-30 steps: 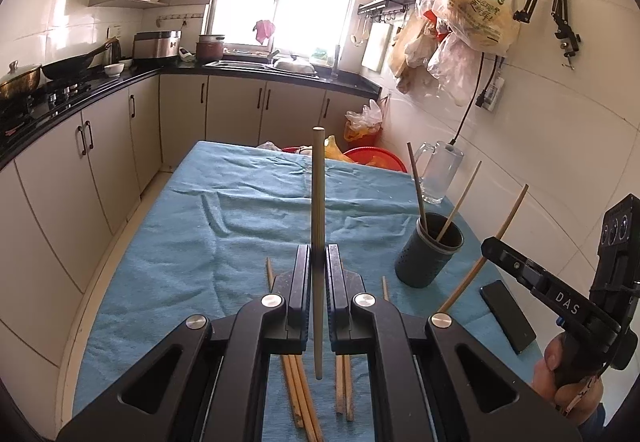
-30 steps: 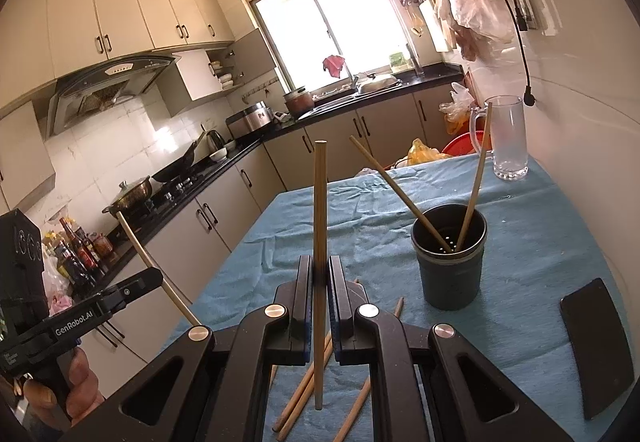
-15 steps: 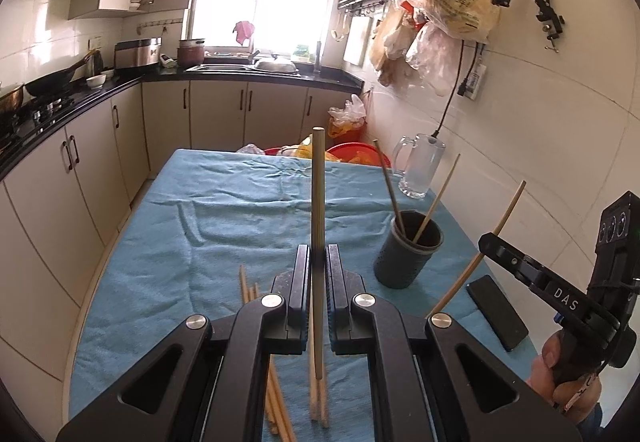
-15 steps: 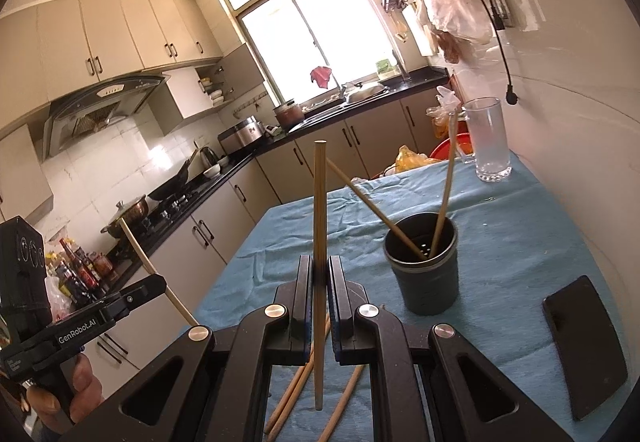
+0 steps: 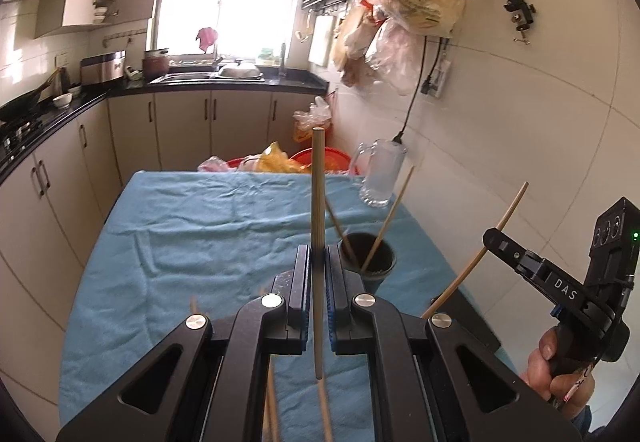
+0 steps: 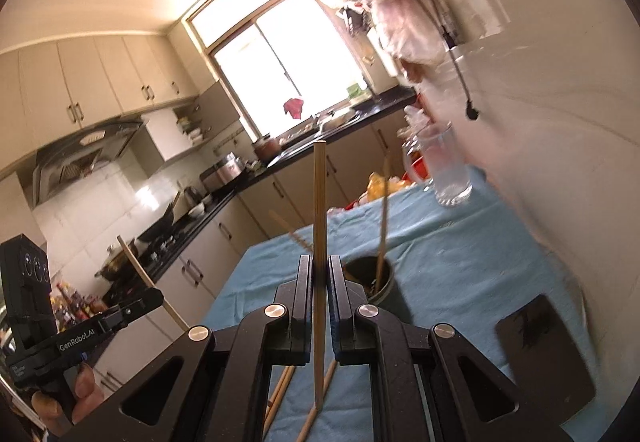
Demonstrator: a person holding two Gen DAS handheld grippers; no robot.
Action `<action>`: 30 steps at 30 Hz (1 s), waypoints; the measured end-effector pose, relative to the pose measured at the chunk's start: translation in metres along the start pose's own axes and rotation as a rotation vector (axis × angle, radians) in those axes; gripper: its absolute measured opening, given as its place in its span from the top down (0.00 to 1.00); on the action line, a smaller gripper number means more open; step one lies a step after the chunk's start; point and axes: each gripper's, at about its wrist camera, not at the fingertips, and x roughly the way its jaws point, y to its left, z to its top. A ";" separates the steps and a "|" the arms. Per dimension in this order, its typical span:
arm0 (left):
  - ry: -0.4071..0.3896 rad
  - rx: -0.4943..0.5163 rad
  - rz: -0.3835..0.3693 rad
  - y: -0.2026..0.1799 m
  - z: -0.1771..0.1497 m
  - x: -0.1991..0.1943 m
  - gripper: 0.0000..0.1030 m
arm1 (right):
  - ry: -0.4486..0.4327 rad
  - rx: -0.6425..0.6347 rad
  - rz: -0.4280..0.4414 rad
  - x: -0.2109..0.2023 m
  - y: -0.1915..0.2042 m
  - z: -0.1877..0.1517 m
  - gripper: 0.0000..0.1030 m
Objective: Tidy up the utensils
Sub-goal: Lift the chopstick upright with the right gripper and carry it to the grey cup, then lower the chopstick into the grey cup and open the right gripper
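Closer now, dark cup (image 5: 370,262); only right view shows phone (image 6: 544,346).

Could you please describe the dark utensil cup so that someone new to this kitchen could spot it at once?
Look at the table under the blue cloth, on its side nearest the tiled wall. The dark utensil cup stands there, nearer than the glass mug. It is the only opaque container, with two chopsticks leaning out.

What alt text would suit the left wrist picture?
A shut left gripper holds one chopstick upright above a blue cloth. Behind it stands a dark cup with two chopsticks inside; at right, a hand holds another gripper with a chopstick.
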 end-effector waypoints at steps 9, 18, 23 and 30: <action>-0.045 0.016 -0.043 -0.024 0.045 0.011 0.94 | -0.091 0.019 -0.018 -0.015 -0.013 0.048 0.93; -0.085 -0.002 -0.074 -0.036 0.086 0.040 0.94 | -0.156 0.027 -0.045 -0.002 -0.017 0.090 0.93; -0.076 -0.032 -0.073 -0.035 0.093 0.067 0.94 | -0.155 0.033 -0.065 0.018 -0.022 0.098 0.93; -0.028 -0.068 -0.070 -0.022 0.079 0.100 0.94 | -0.088 0.048 -0.098 0.057 -0.037 0.092 0.93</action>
